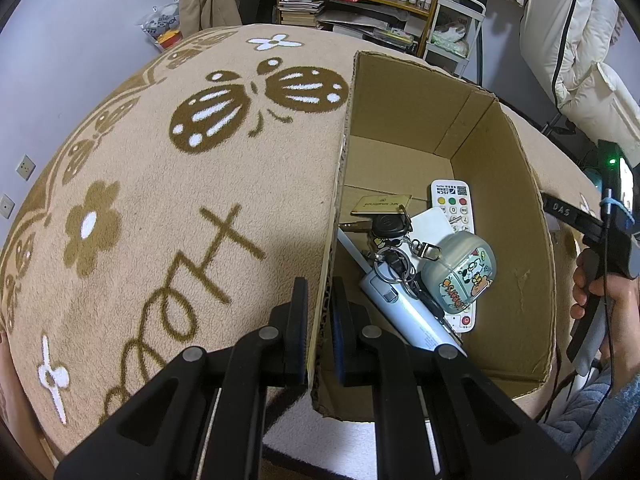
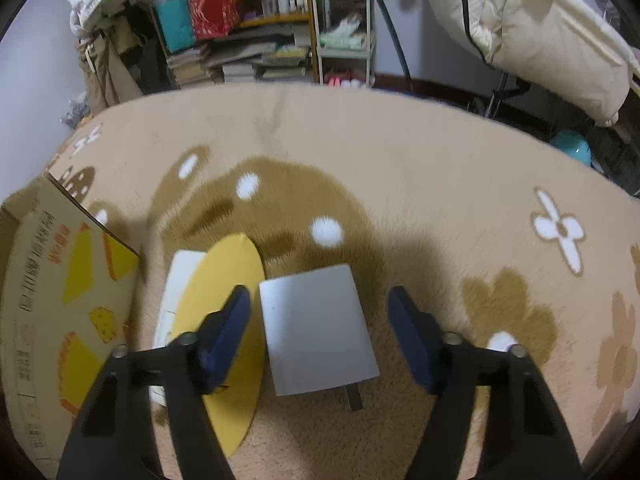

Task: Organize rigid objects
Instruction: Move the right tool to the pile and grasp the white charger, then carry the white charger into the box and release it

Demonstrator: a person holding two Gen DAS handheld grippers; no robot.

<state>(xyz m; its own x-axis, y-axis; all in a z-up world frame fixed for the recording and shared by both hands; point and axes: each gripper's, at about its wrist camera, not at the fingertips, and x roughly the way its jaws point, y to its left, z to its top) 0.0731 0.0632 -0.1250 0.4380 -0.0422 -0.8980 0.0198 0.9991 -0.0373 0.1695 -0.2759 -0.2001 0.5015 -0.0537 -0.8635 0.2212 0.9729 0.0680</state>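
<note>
My left gripper [image 1: 320, 292] is shut on the left wall of an open cardboard box [image 1: 512, 220], one finger inside and one outside. Inside lie a white remote [image 1: 452, 196], a key bunch [image 1: 390, 228], a gold card [image 1: 380, 204], a cartoon-printed case [image 1: 460, 272] and a pale blue tube [image 1: 408, 312]. In the right wrist view my right gripper [image 2: 318, 304] points down at the carpet, open. A flat grey plug-in charger [image 2: 316, 328] lies between its blue pads, which stand apart from it on both sides.
A yellow disc [image 2: 228, 276] lies on a white flat object [image 2: 180, 280], just left of the charger and under my left finger. The box's printed outside [image 2: 60, 280] stands further left. A hand [image 1: 588, 284] holds the right tool beside the box. Shelves and bedding lie beyond the patterned carpet [image 2: 400, 168].
</note>
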